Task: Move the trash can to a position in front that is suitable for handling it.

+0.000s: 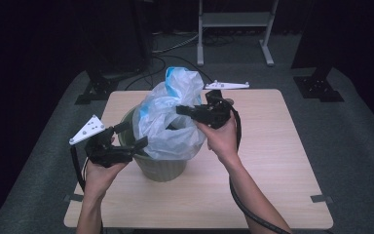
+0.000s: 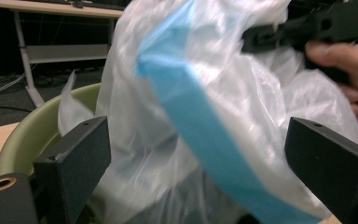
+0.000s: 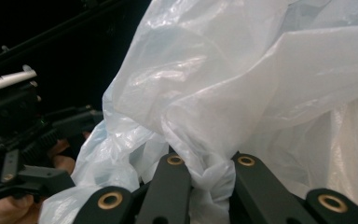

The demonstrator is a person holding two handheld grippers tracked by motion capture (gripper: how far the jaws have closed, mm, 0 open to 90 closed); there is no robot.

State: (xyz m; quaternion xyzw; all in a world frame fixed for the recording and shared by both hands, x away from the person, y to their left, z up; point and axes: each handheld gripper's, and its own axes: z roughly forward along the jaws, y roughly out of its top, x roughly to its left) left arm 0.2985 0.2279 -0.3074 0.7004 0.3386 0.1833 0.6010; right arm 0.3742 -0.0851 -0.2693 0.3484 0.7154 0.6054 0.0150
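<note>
Bin (image 1: 158, 168) mostly hidden behind plastic bag (image 1: 168, 119); bag stands upright in bin, blue band (image 2: 200, 121) running slantwise. Right tool (image 1: 187, 111) clenched on bunched bag film above bin. Left tool (image 1: 130, 136) released, jaws wide beside bin rim, apparently clear of bag. Bin mid-bench (image 1: 272, 161).

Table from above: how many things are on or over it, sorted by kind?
Plastic bags: 1
Green bins: 1
Hand-held grippers: 2, the left gripper open beside the bag, the right gripper shut on the bag
Total: 4
</note>
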